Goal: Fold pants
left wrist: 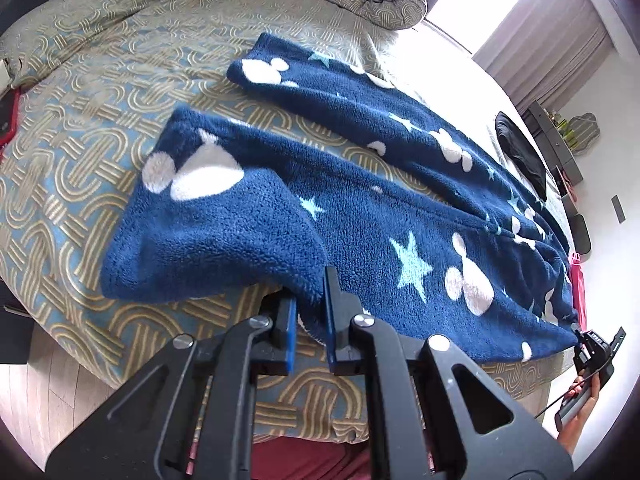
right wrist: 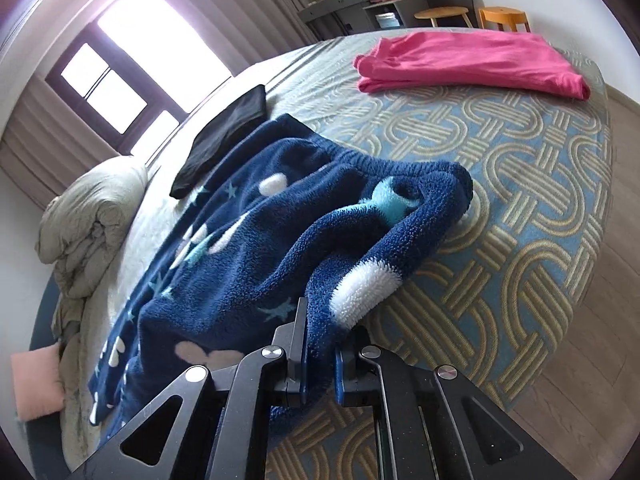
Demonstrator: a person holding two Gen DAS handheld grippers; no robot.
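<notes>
Dark blue fleece pants [left wrist: 360, 168] with white mouse shapes and pale stars lie spread on the patterned bed [left wrist: 80, 128], legs apart. In the left wrist view my left gripper [left wrist: 311, 296] is shut on the hem of the near leg, and the cloth there bunches up off the bed. At the far right of that view, the right gripper [left wrist: 596, 350] sits at the pants' waist end. In the right wrist view my right gripper [right wrist: 324, 328] is shut on the near corner of the pants [right wrist: 248, 256] by the elastic waistband, with the fleece lifted in a ridge.
A folded pink garment [right wrist: 472, 64] lies near the bed's [right wrist: 520, 208] far corner. A folded black garment [right wrist: 228, 136] rests beside the pants. A rolled duvet [right wrist: 92, 216] and a pink pillow [right wrist: 36, 380] sit at the head. Wooden floor and stools [right wrist: 500, 16] surround the bed.
</notes>
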